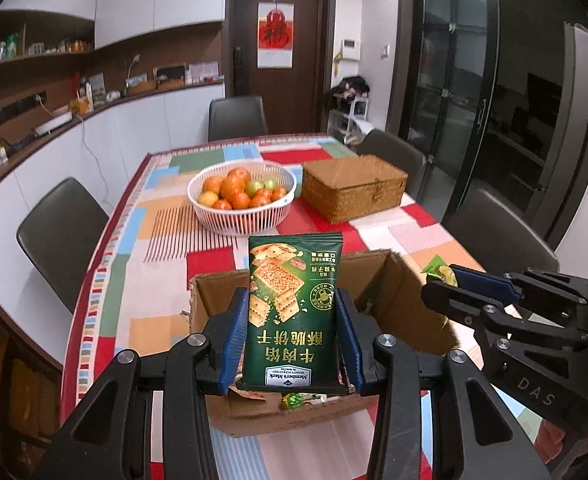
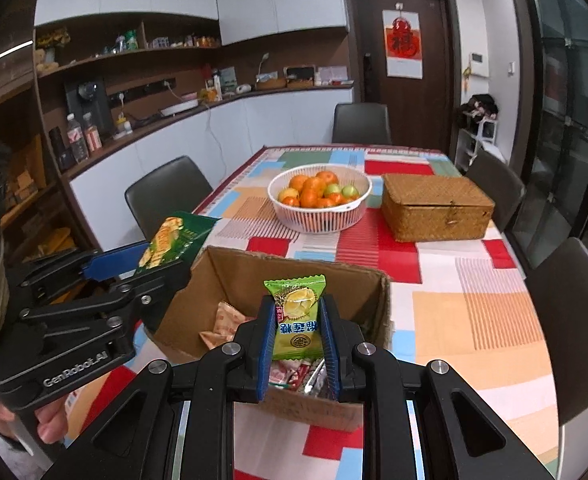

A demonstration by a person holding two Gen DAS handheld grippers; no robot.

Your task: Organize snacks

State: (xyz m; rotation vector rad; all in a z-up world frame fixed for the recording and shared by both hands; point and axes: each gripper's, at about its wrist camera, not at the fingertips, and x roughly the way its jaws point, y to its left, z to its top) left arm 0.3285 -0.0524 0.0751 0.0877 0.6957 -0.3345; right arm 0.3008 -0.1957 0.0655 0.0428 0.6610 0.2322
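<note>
Cardboard box (image 2: 294, 276): open-topped, on patchwork tablecloth (image 2: 474, 312); loose snack packets inside.
Left gripper (image 1: 292, 320): clamped on green cracker packet (image 1: 294, 304), held upright above box (print upside down).
Right gripper (image 2: 297, 320): clamped on green durian candy packet (image 2: 297, 312), over box interior.
Fruit basket (image 1: 242, 216): white, oranges and green fruit, beyond box.
Wicker chest (image 1: 354, 188): lid closed, just beside basket.
</note>
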